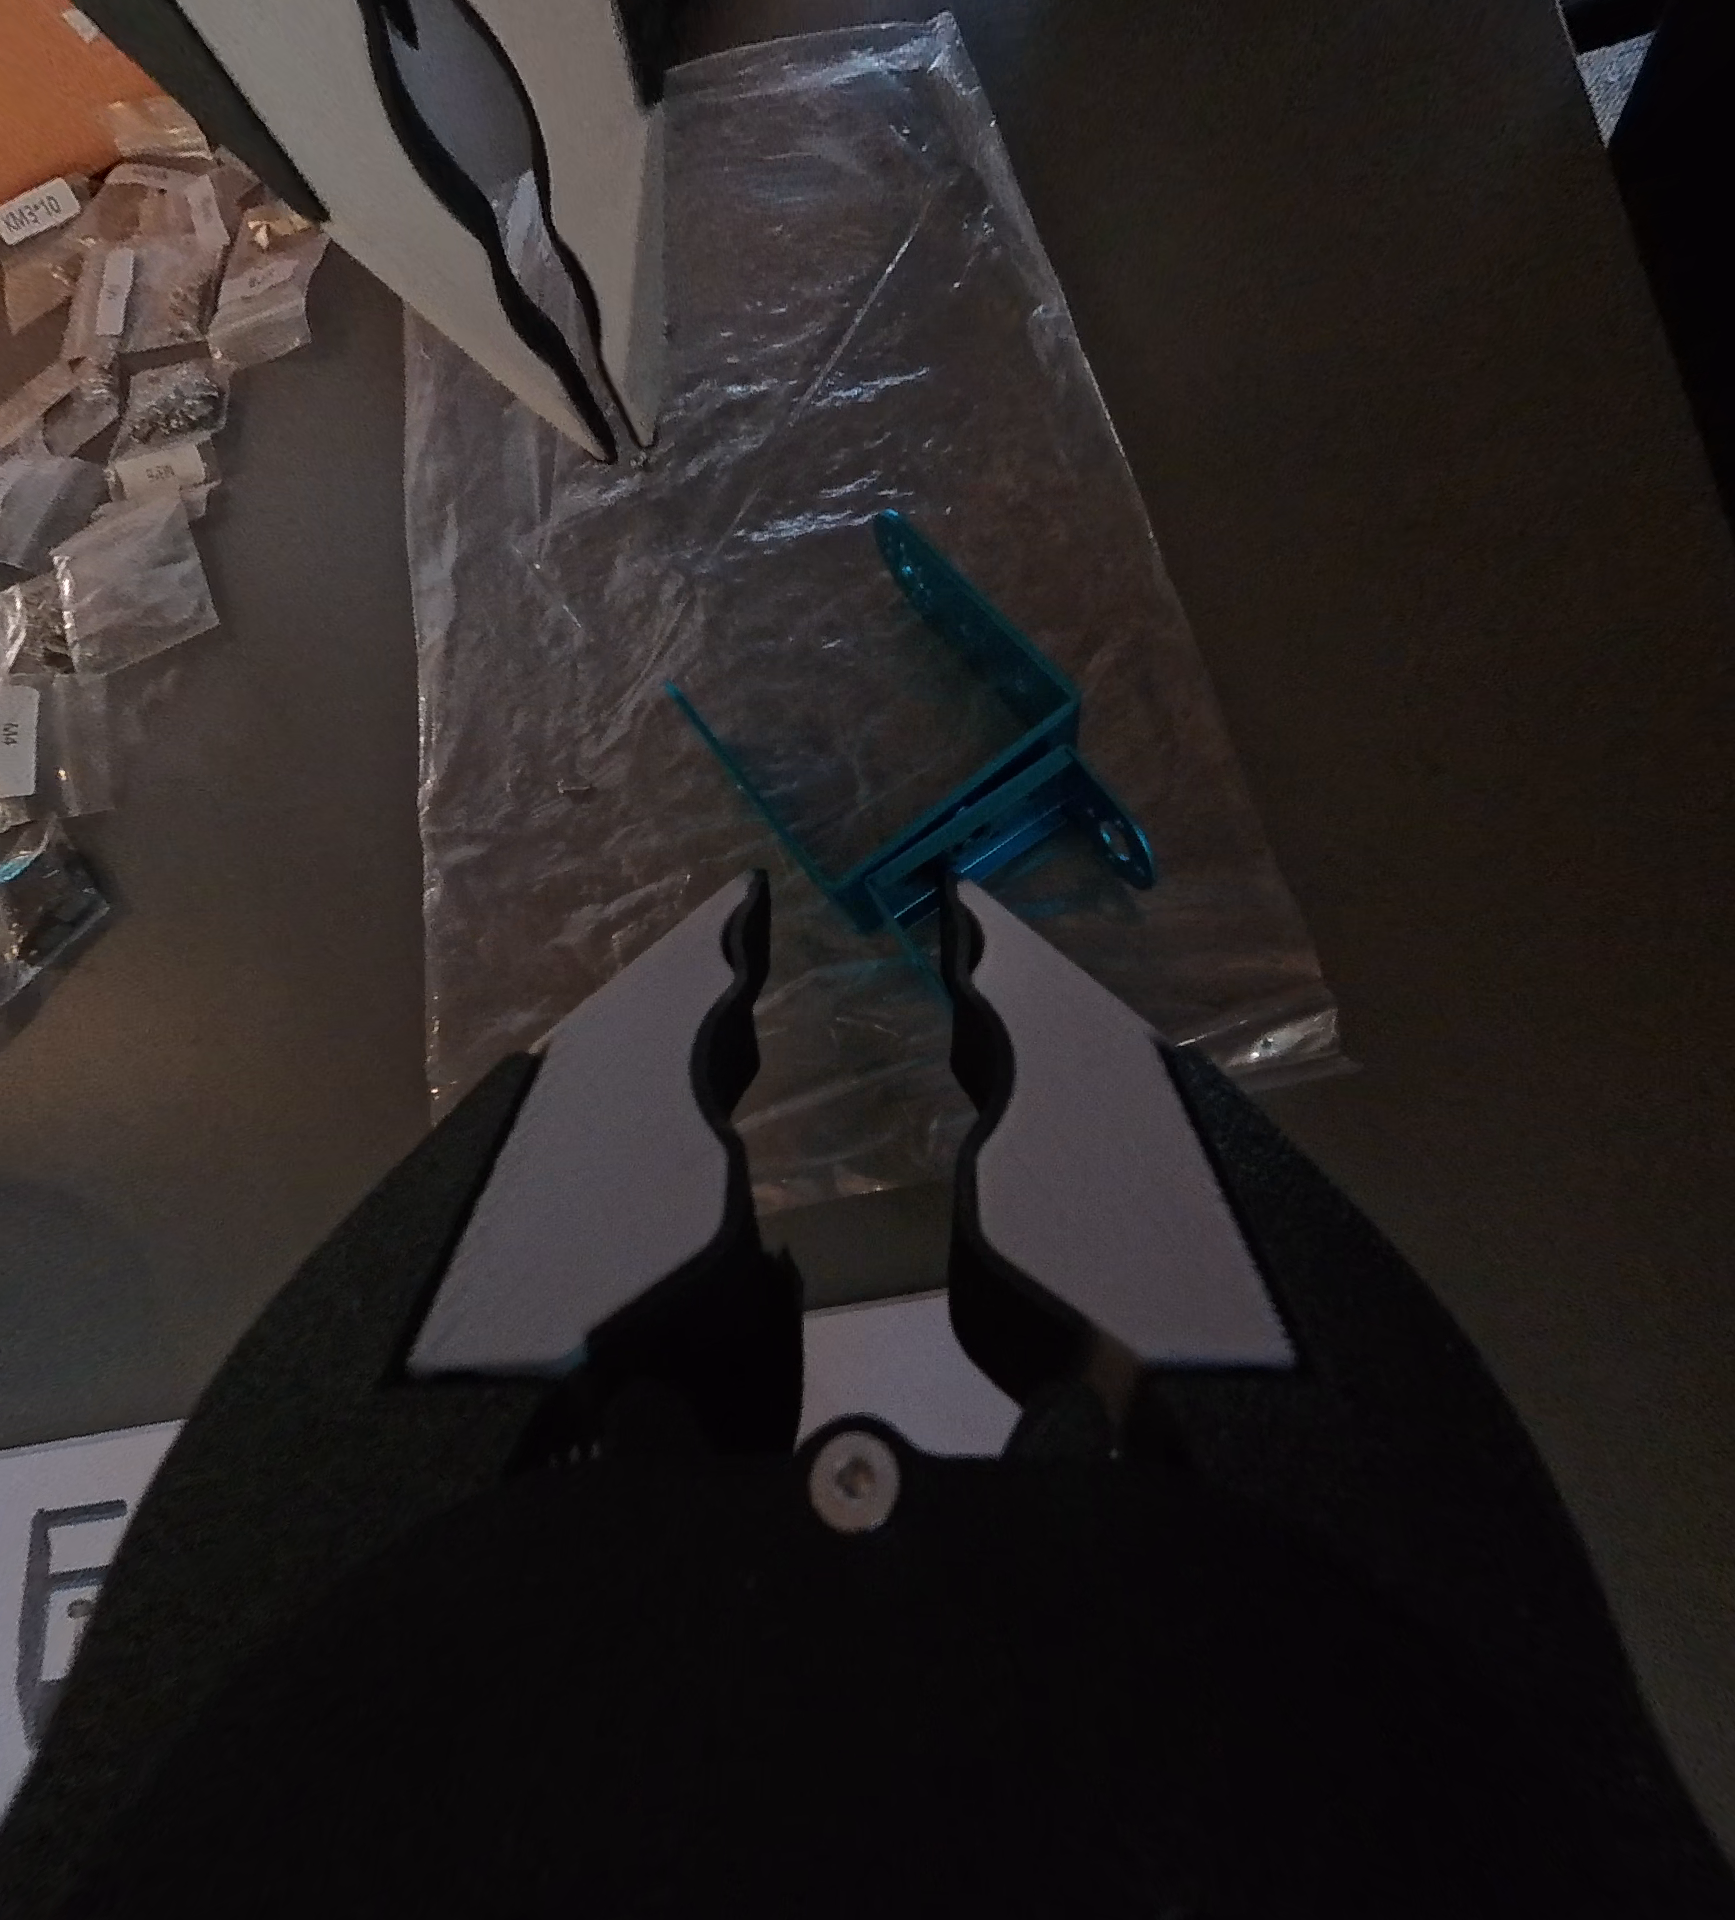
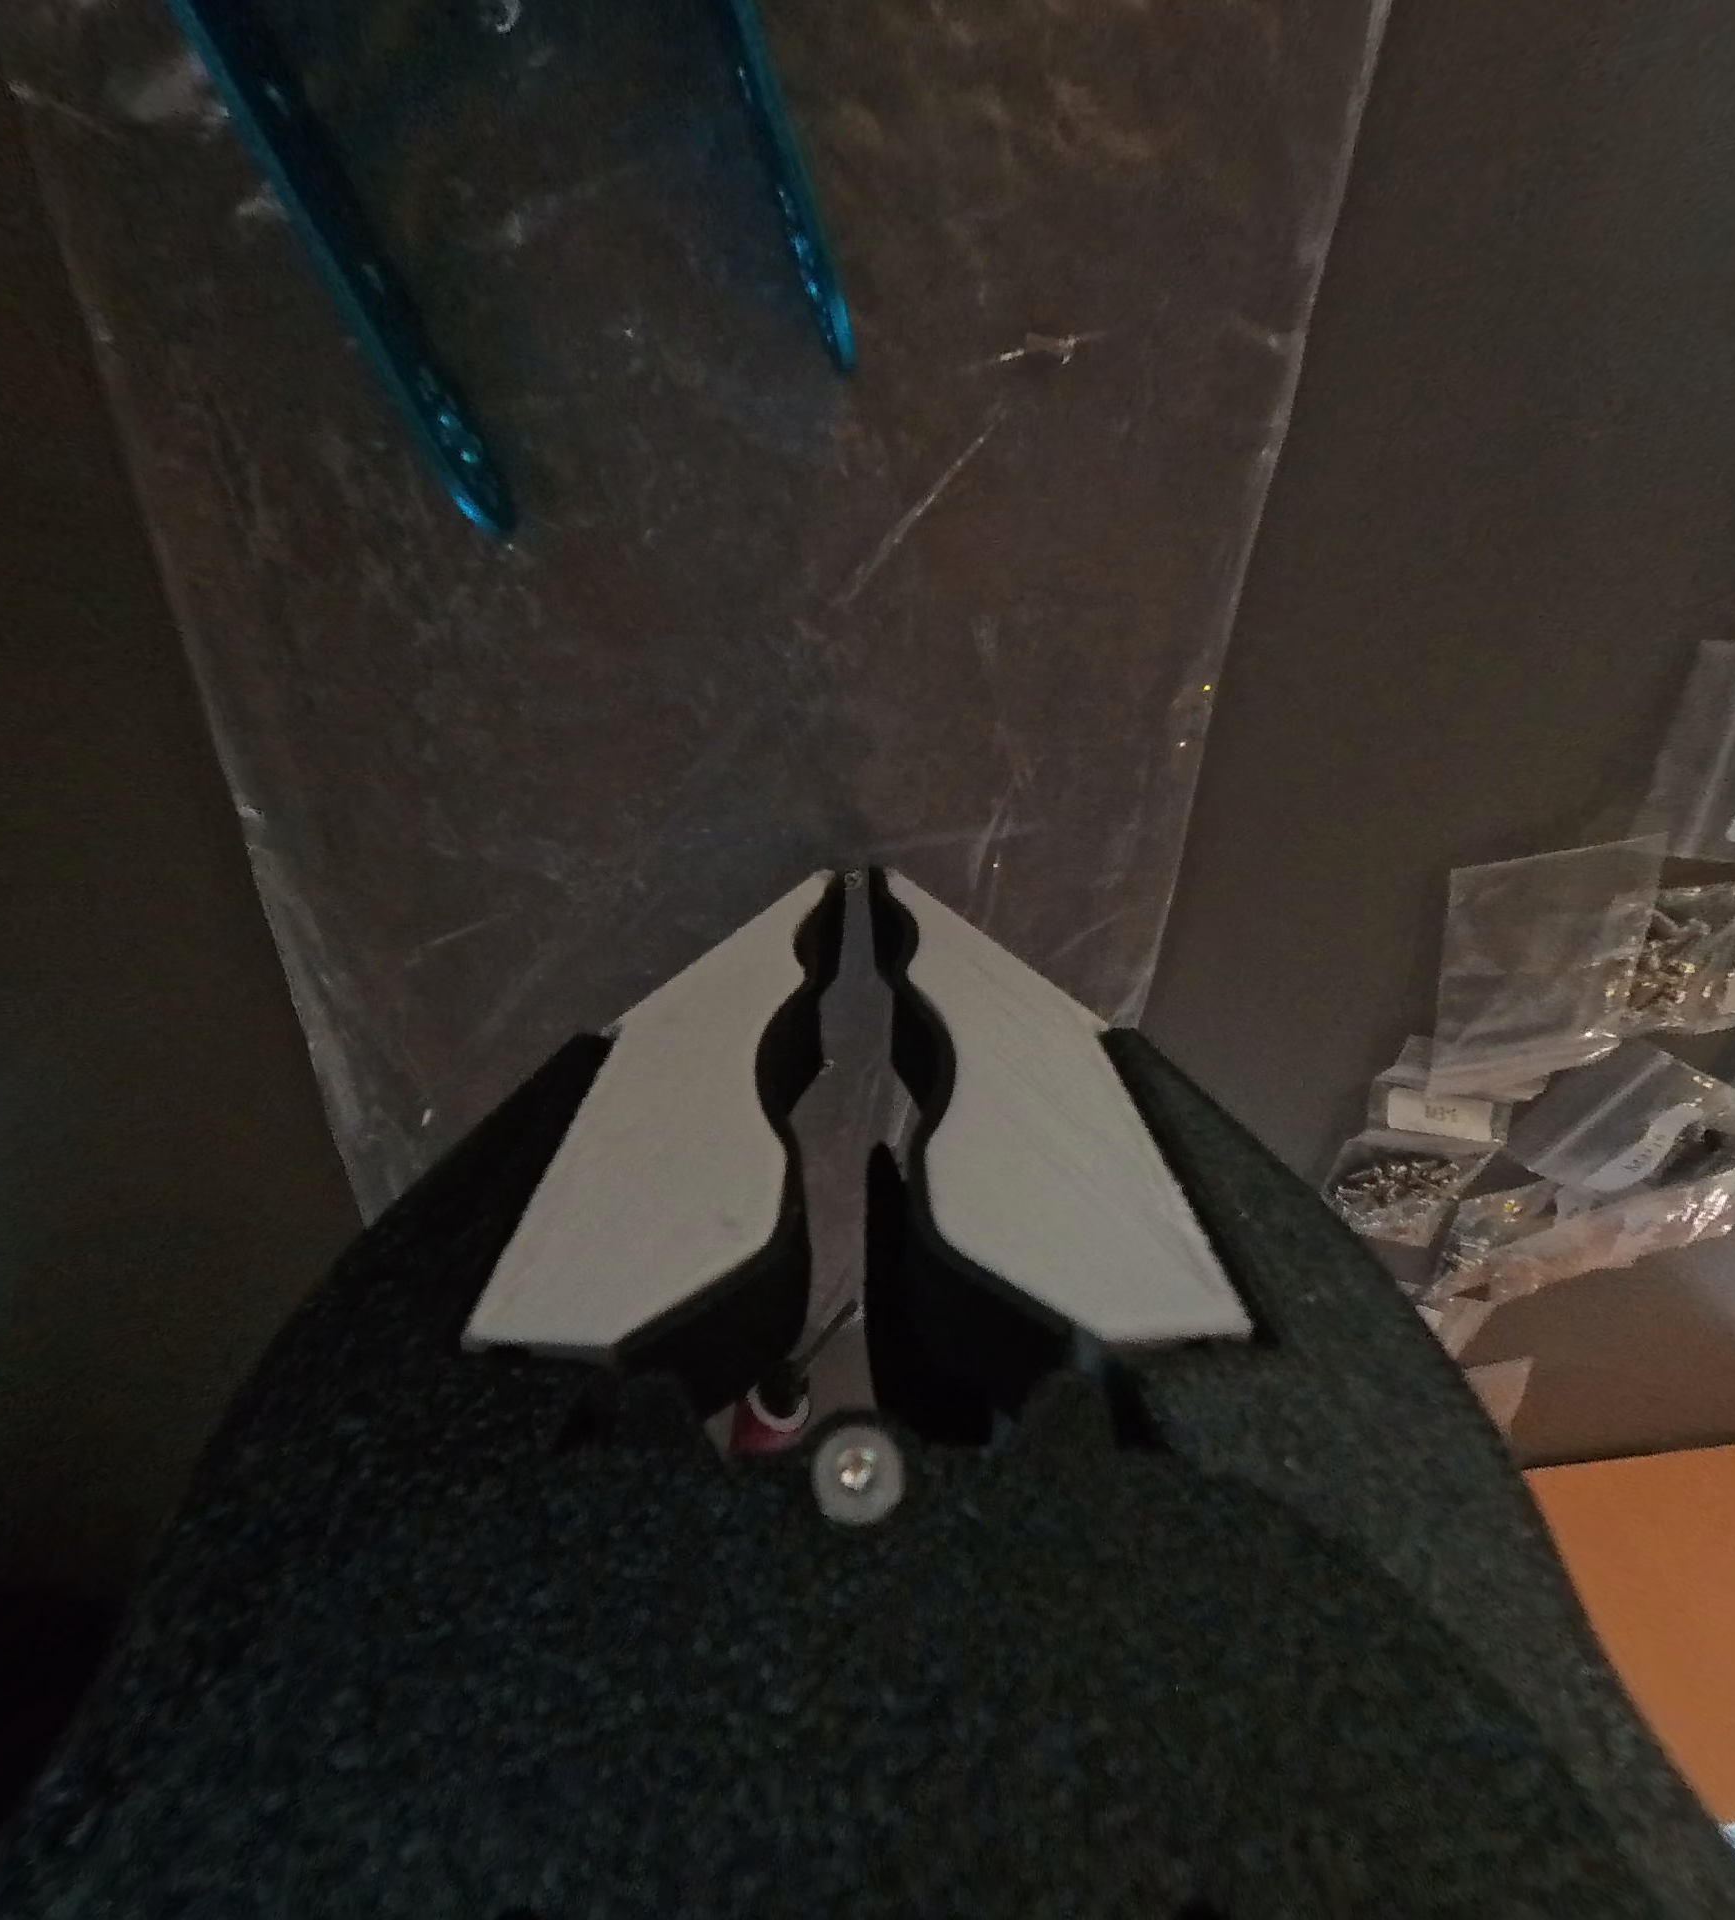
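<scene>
**Hovering over a blue bracket on clear plastic**

Hovering low, the left gripper (image 1: pixel 855 891) has its white fingers with black wavy pads spread apart and holds nothing. Its tips sit just short of the teal-blue anodised metal U-shaped bracket (image 1: pixel 956 800), nearest the corner where a second perforated blue piece is fixed along the base. The right-hand fingertip looks close to that joined edge; contact cannot be confirmed.

The bracket rests on a crinkled sheet of transparent plastic film (image 1: pixel 842 343), spread flat on the dark grey-brown tabletop (image 1: pixel 1362 520). Likely reason for the sheet: it keeps small hardware in one place. The bracket's two arms stand up and point toward the other tool.

The right gripper (image 2: pixel 855 878) is nearly pressed together. A tiny pale speck, possibly a small screw (image 2: pixel 850 879), sits between the tips; too small to identify, so whether it is truly pinched is uncertain. The tips are down at the film, well apart from the bracket's arm ends. In the left wrist view this gripper comes in from the top, tips at the sheet.

A loose heap of small clear zip bags with white labels and metal fasteners (image 1: pixel 63 499) lies off the sheet, near an orange-brown cardboard surface (image 2: pixel 1673 1621). A white printed page (image 1: pixel 1 1558) lies by the left tool.
</scene>
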The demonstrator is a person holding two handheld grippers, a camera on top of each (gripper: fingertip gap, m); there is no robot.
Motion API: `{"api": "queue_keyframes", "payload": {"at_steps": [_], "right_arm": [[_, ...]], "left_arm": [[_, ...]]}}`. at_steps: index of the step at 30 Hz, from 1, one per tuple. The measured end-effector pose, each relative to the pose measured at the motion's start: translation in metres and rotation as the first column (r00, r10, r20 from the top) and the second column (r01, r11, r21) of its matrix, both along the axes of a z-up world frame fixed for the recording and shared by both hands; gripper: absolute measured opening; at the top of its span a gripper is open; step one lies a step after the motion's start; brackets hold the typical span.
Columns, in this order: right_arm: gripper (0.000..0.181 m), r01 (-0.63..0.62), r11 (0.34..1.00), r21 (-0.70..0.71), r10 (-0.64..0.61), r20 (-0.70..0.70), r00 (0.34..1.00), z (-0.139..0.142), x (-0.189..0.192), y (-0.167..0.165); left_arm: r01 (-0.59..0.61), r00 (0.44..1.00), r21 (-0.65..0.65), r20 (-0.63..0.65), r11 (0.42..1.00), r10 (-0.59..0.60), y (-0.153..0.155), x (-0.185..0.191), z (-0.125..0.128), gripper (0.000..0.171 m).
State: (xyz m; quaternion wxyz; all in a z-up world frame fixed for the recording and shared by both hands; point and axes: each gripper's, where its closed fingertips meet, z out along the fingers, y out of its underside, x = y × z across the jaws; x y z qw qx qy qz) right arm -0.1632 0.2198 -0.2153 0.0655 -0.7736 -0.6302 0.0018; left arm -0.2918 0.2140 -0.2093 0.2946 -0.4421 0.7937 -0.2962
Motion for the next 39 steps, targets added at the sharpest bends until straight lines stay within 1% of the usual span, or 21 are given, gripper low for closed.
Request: {"api": "queue_keyframes", "payload": {"at_steps": [11, 15, 18, 21, 24, 26, 28, 31, 34, 36, 39], "right_arm": [[0.003, 0.007, 1.000, -0.028, -0.007, -0.002, 1.000, -0.005, 0.001, -0.001], [0.002, -0.014, 1.000, -0.017, 0.014, -0.010, 1.000, -0.005, 0.001, -0.002], [0.000, -0.022, 1.000, -0.003, 0.022, -0.047, 0.999, -0.001, 0.001, -0.001], [0.000, -0.016, 1.000, -0.014, 0.014, -0.132, 0.991, 0.006, -0.003, -0.002], [0.000, -0.004, 1.000, -0.001, 0.004, -0.116, 0.993, 0.003, 0.005, 0.002], [0.000, -0.006, 1.000, -0.016, 0.004, -0.127, 0.992, 0.001, 0.003, -0.001], [0.006, -0.005, 1.000, -0.015, 0.004, -0.110, 0.994, 0.000, 0.003, -0.002], [0.008, -0.007, 1.000, -0.008, 0.006, -0.080, 0.997, -0.002, 0.003, -0.001], [0.007, -0.023, 0.999, -0.035, 0.020, -0.078, 0.997, -0.005, 0.000, -0.003], [0.006, -0.012, 0.998, -0.067, 0.007, -0.085, 0.996, -0.005, -0.003, -0.002], [0.006, -0.017, 0.997, -0.075, 0.014, -0.037, 0.999, -0.005, -0.002, -0.002]], "left_arm": [[0.001, 1.000, 0.002, -0.001, 1.000, -0.001, 0.000, 0.000, 0.000, 0.032], [-0.001, 1.000, -0.001, -0.001, 1.000, 0.001, 0.000, 0.000, 0.000, 0.032], [-0.005, 1.000, -0.002, 0.002, 1.000, 0.005, 0.001, 0.000, 0.000, 0.031], [-0.006, 1.000, -0.001, 0.001, 1.000, 0.006, 0.001, 0.000, 0.000, 0.032], [-0.007, 1.000, -0.003, -0.001, 1.000, 0.007, 0.001, 0.000, 0.000, 0.032], [-0.008, 1.000, -0.006, -0.002, 1.000, 0.008, 0.002, 0.000, 0.000, 0.032], [-0.009, 1.000, -0.008, -0.003, 1.000, 0.009, 0.002, 0.000, 0.000, 0.032], [-0.009, 1.000, -0.007, -0.004, 1.000, 0.009, 0.002, 0.000, 0.000, 0.032], [-0.007, 1.000, -0.006, -0.003, 1.000, 0.007, 0.002, 0.000, 0.000, 0.032], [-0.007, 1.000, -0.005, -0.004, 1.000, 0.007, 0.002, 0.000, 0.000, 0.032], [-0.007, 1.000, -0.003, -0.004, 1.000, 0.007, 0.002, 0.000, 0.000, 0.032]]}}
